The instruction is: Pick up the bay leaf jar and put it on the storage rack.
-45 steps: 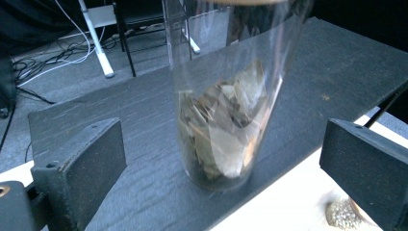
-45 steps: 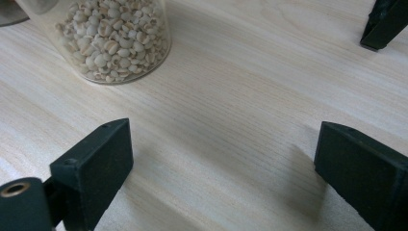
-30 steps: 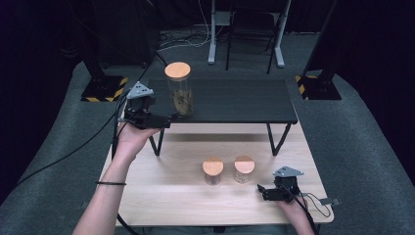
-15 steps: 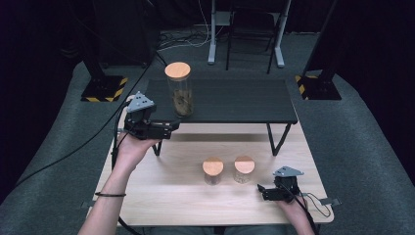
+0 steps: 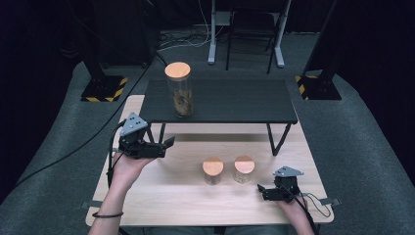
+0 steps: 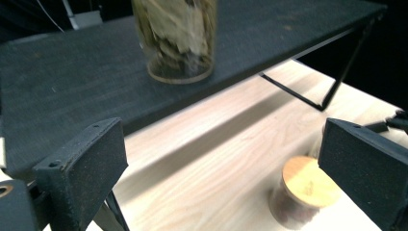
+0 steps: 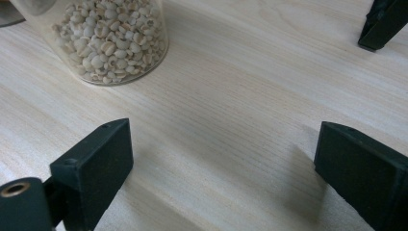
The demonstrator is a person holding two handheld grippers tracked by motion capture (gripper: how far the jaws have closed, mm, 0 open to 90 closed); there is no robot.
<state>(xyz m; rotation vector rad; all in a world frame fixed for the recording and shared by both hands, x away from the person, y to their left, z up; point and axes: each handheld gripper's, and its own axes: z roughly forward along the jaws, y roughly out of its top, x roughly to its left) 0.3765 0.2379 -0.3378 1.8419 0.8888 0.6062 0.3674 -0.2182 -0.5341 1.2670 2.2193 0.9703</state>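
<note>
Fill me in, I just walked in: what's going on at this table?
A person holds a two-jaw gripper in each hand over a light wooden table. The left gripper, jaws open and empty, hovers near the low black shelf, where a tall cork-lidded glass jar stands. The right gripper, also open, rests on the tabletop beside two short cork-lidded jars.

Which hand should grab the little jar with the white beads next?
Probably the right: the right gripper rests open beside the bead jar. The left gripper sits farther off, nearer the shelf.
</note>
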